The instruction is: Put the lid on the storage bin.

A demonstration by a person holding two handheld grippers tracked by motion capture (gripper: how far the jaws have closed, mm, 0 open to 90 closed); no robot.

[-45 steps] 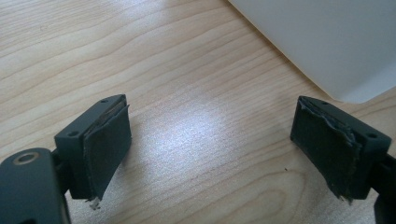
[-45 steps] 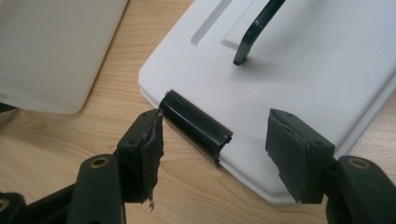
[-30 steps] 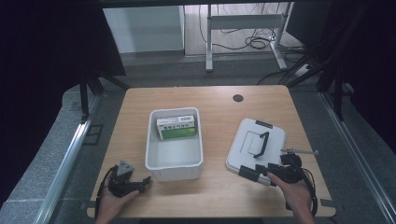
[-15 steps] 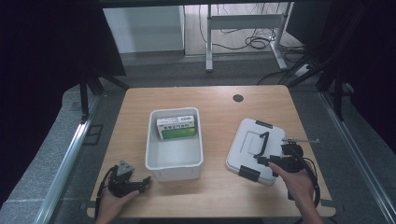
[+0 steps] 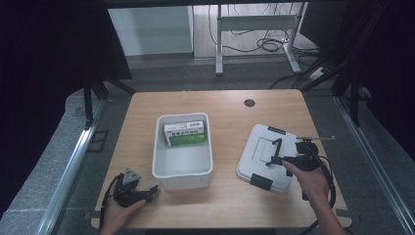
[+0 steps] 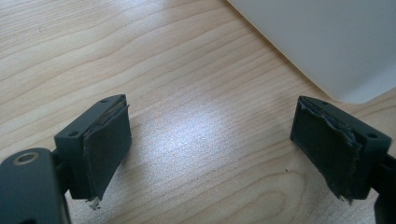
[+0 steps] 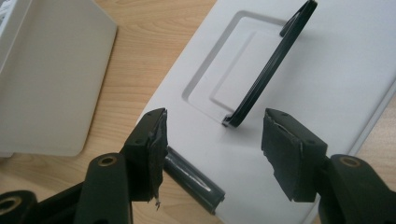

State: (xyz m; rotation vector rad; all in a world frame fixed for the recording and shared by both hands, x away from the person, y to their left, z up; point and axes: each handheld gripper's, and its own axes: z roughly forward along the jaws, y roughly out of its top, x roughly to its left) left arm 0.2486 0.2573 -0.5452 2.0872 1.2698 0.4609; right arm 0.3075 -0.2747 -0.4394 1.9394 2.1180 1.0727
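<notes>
Table (image 5: 230, 105) of pale wood takes up the middle of the high view, and on it, left of centre, stands my white bin (image 5: 183, 146) with a green-and-white box (image 5: 185, 133) lying in its far end. To the right of centre lies the lid (image 5: 274, 157), a flat white plastic panel with 2 black clips at its edges and a thin black handle (image 5: 276, 150) standing up from a recessed square. My right claw (image 5: 274, 159) hovers over that lid, its 2 jaws spread wide apart and holding nothing; in the right gripper view the lid (image 7: 327, 93) fills the upper right of the frame and the handle (image 7: 273, 63) runs from the top edge down to a point just ahead of the gap between my jaws, not yet between them. I judge the lid light, stiff and smooth, so its flat face would slip; the raised handle is the sure place to pinch, near its middle, though it looks slender and may flex. The near clip (image 7: 194, 179) sits by my left jaw at the bottom of that frame. My left claw (image 5: 142, 195) rests at the lower left of the high view, near the bin's front corner, jaws apart and empty over bare wood (image 6: 196, 140)
</notes>
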